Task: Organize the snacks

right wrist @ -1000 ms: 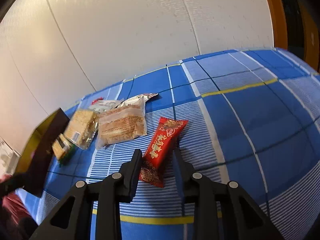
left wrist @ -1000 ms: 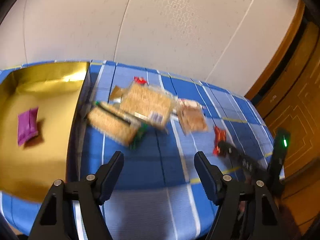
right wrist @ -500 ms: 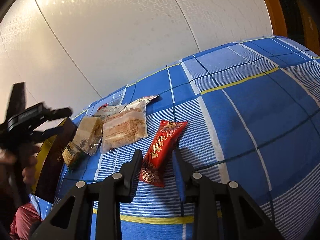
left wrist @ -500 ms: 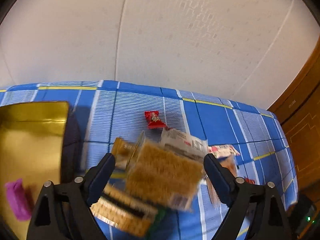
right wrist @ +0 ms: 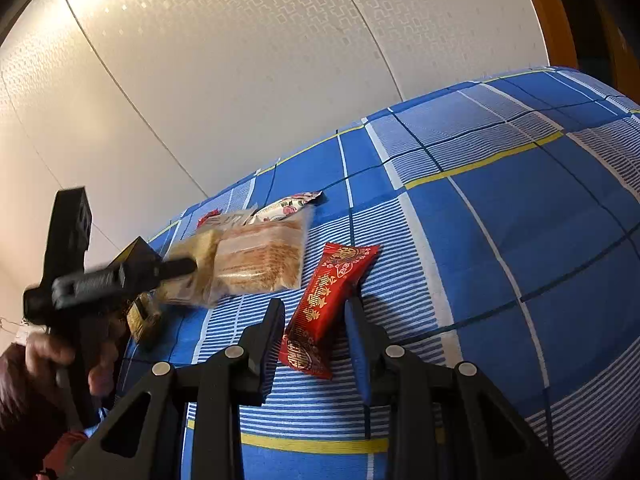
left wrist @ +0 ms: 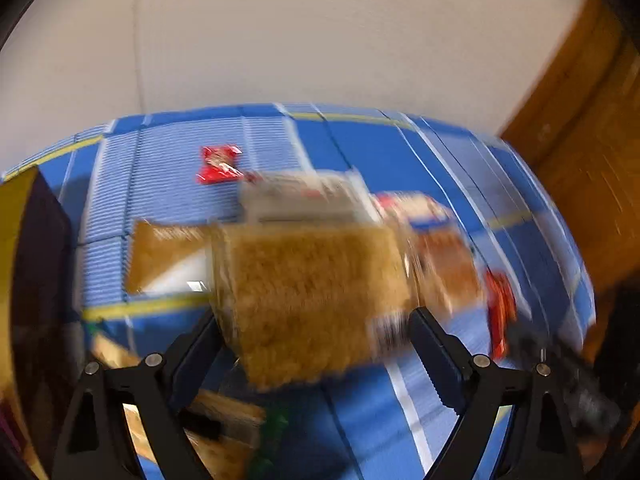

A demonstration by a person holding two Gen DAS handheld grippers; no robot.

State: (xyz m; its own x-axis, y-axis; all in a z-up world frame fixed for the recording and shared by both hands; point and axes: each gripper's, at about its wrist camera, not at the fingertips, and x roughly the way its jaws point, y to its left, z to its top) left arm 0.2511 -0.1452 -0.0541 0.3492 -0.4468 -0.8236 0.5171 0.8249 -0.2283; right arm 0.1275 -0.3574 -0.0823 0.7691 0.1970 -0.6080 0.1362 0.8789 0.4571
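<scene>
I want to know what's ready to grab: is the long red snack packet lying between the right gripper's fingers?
Yes, the red packet lies on the blue cloth between the right gripper fingers.

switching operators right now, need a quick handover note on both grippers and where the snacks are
Left gripper: open, straddling the crispy rice snack pack; the view is blurred and a grasp cannot be confirmed.
Right gripper: open, fingers either side of the red snack packet, which lies flat on the blue checked cloth, not gripped.
Still on the cloth: a clear pack of biscuits, a white flowered packet behind it, a small red candy toward the wall.
Gold box sits at the left edge; its inside is out of view.
Left: close on each, carry them to the box.
</scene>
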